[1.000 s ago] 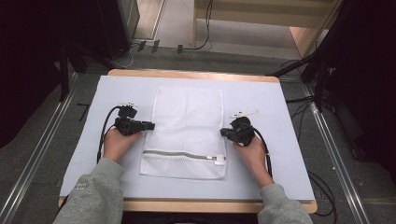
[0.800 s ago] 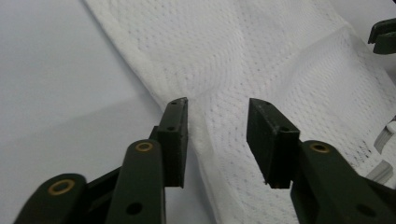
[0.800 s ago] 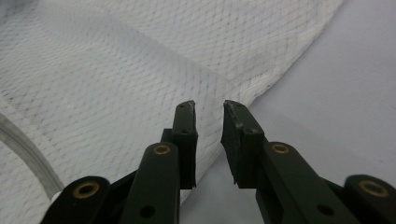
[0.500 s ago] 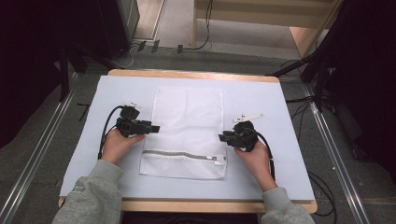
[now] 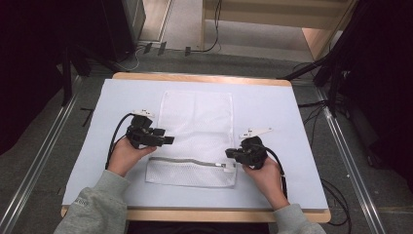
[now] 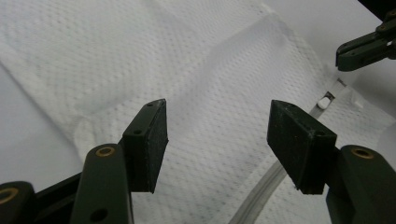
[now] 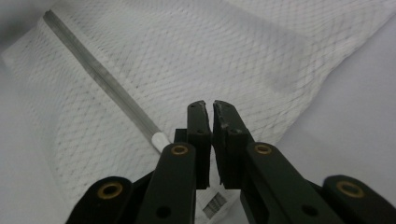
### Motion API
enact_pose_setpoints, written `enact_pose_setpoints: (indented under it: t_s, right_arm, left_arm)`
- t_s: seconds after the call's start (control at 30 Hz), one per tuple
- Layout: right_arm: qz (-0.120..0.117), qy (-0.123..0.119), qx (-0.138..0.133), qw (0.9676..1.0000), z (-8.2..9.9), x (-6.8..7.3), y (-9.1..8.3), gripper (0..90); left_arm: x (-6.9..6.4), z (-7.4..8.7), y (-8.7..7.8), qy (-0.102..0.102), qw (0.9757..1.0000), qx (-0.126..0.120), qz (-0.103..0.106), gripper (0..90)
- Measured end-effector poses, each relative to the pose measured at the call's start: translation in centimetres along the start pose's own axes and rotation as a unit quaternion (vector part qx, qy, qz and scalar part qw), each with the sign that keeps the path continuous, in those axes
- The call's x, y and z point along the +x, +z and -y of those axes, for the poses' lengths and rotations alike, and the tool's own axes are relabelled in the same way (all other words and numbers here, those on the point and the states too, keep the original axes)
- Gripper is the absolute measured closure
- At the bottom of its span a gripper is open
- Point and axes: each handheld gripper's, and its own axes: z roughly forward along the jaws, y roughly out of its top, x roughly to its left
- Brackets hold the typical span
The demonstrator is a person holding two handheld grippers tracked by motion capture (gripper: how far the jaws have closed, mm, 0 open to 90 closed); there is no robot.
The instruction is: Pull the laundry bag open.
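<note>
Pale blue mat (image 5: 287, 112) covers wooden table (image 5: 195, 78); dark floor, cables around. Left gripper (image 5: 168, 140) at centre-left, jaws just opening, spread wide above white mesh laundry bag (image 5: 197, 122), nothing between. Bag lies flat at centre; grey zipper (image 5: 185, 161) crosses its lower part, white pull (image 7: 160, 139) at right end. Right gripper (image 5: 229, 154) lower right of centre, jaws just closing, clenched empty beside pull. Both hands lower in frame than second ago.
</note>
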Motion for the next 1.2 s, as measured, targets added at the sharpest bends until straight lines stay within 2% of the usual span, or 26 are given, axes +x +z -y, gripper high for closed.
enact_pose_setpoints:
  t_s: [0.1,0.27,0.53,0.57,0.63,0.77,0.83,1.0,1.2]
  right_arm:
    - [-0.004,-0.002,0.007,1.0000,0.3,0.3,0.0,90.0]
    - [-0.004,-0.003,0.021,0.9998,1.0,0.4,-0.1,90.0]
    - [0.001,-0.011,0.040,0.9991,2.3,0.4,0.5,90.0]
    - [-0.002,-0.017,0.034,0.9993,2.4,0.2,0.6,90.0]
    - [-0.008,-0.013,0.028,0.9995,2.5,0.1,0.6,90.0]
    - [-0.010,-0.032,0.020,0.9992,2.8,0.0,0.6,90.0]
    - [-0.008,-0.038,0.019,0.9991,2.8,0.0,0.7,90.0]
    - [-0.009,-0.037,0.019,0.9991,2.8,0.0,0.7,90.0]
    - [-0.003,-0.038,0.018,0.9991,2.9,0.2,0.7,90.0]
  left_arm:
    - [-0.7,-0.1,0.3,0.009,0.9999,0.003,0.007,38.5]
    - [-2.0,-0.5,0.7,0.007,0.9997,-0.003,0.023,36.9]
    - [-4.0,-1.2,2.0,0.036,0.9986,0.002,0.037,37.5]
    - [-4.2,-1.3,2.3,0.038,0.9985,0.001,0.039,37.8]
    - [-4.7,-1.4,2.8,0.042,0.9981,0.004,0.044,38.2]
    - [-5.6,-1.6,3.7,0.053,0.9971,0.013,0.053,40.7]
    - [-6.0,-1.6,4.0,0.051,0.9968,0.016,0.059,42.3]
    - [-6.9,-1.5,4.6,0.053,0.9961,0.024,0.067,47.1]
    - [-7.8,-1.3,5.7,0.067,0.9934,0.038,0.084,56.6]
